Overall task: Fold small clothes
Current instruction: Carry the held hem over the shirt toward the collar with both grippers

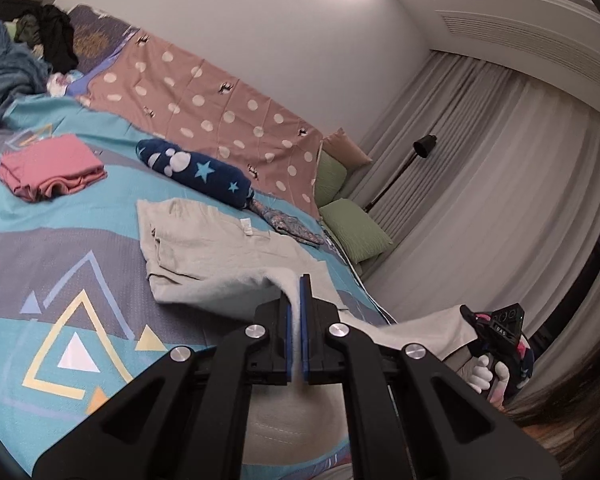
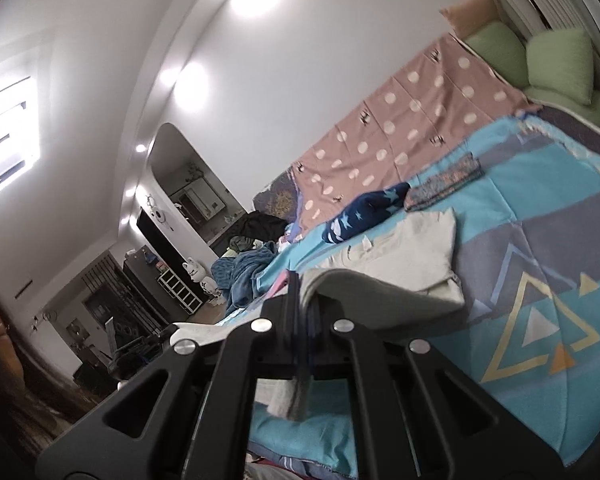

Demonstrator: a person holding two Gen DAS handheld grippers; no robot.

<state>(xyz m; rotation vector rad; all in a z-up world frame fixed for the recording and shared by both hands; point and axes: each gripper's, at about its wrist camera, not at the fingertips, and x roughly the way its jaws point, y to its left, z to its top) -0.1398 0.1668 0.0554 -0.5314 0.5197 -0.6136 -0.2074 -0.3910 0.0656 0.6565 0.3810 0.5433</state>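
Bedroom scene, and the teal bedspread [image 1: 112, 240] with its triangle pattern is my work surface, a polka-dot sheet [image 1: 204, 100] running along the wall behind it. I've got the grey garment [image 1: 204, 256] lying mid-bed, its far half flat on the cover, its near edge lifted off. My left gripper [image 1: 299, 328] is clenched on that near edge, blue pads pinching the cloth, and my right gripper [image 2: 302, 320] is clamped on another bit of the same hem, fabric dangling out below the jaws. A folded pink piece [image 1: 50, 172] sits off to the far left, a rolled navy star blanket [image 1: 196, 172] just beyond the garment. My worry: the pinches look shallow, so uneven tension between my two hands could pull the hem free, or drag the flat half and wrinkle it, leaving a skewed fold. Carrying too far could also nudge the navy roll.
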